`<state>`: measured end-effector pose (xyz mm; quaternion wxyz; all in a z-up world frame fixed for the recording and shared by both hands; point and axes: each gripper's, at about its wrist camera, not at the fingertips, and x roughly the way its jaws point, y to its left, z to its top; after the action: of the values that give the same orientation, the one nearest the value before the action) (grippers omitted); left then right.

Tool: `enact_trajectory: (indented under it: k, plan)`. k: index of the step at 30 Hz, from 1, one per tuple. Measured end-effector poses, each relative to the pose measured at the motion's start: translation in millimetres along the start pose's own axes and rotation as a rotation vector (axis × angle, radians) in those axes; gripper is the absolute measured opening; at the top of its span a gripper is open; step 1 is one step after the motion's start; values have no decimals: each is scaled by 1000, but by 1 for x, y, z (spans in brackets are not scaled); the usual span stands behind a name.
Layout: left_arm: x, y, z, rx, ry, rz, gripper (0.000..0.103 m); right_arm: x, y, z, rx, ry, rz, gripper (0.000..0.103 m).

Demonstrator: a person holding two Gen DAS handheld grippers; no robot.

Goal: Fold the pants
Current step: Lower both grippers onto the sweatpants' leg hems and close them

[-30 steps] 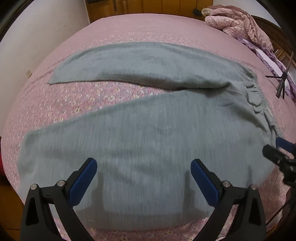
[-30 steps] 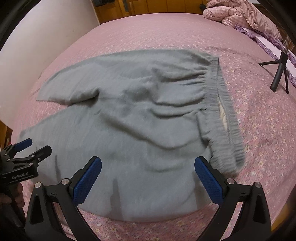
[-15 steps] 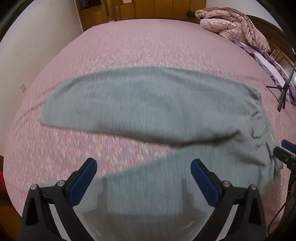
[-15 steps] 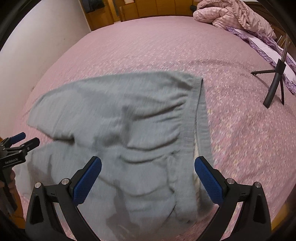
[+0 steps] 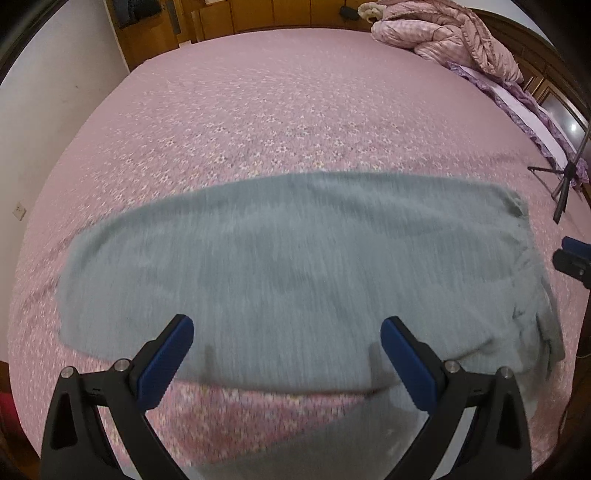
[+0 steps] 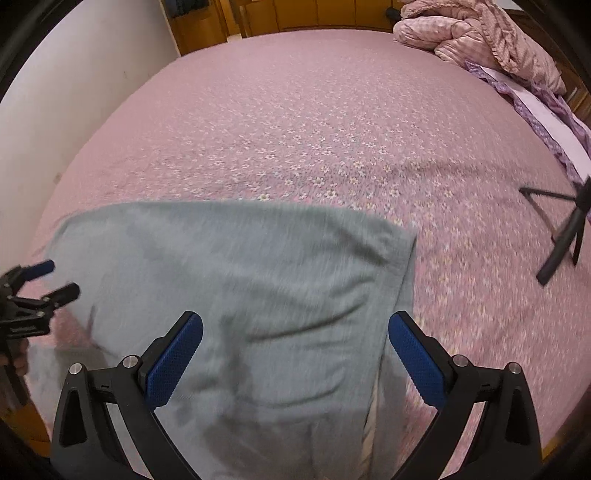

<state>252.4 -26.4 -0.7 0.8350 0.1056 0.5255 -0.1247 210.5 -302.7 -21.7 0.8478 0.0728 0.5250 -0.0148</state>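
Note:
Grey pants [image 5: 295, 266] lie spread flat on the pink flowered bedspread [image 5: 295, 110], legs running left and waistband at the right. In the left wrist view my left gripper [image 5: 287, 345] is open above the near edge of the far leg; a strip of bedspread shows between the two legs. In the right wrist view the pants [image 6: 236, 280] fill the lower half and my right gripper [image 6: 295, 345] hangs open above the waist end, beside the waistband edge [image 6: 400, 295]. Neither gripper holds cloth. The left gripper [image 6: 48, 280] shows at the left edge there.
A bunched pink quilt [image 5: 447, 33] lies at the bed's far right corner. A black tripod [image 6: 565, 229] stands on the bed to the right. A white wall [image 6: 55, 92] borders the left side, wooden cabinets [image 5: 258, 14] the far end.
Both cameras have tilted upward and drawn back: the pants sit lower in each view and more bare bedspread shows beyond them. Both grippers stay open and empty.

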Motion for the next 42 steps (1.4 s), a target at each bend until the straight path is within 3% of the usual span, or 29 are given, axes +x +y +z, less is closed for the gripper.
enact_trajectory:
  k: [12, 21, 27, 33, 39, 42]
  plan:
    - [49, 13, 62, 49, 47, -21, 103, 59, -15, 53, -50, 82, -28, 103]
    - [79, 32, 98, 105, 79, -11, 103, 89, -27, 70, -85, 118, -56, 103]
    - [104, 36, 105, 168, 106, 2, 103, 112, -28, 72, -133, 146, -39, 103]
    - [114, 51, 97, 167, 70, -82, 103, 130, -34, 72, -152, 161, 25, 103]
    - [118, 60, 91, 190, 70, -98, 103, 137, -36, 74, -189, 165, 34, 103]
    - [122, 58, 99, 199, 75, -91, 103, 132, -36, 71, -207, 146, 45, 92]
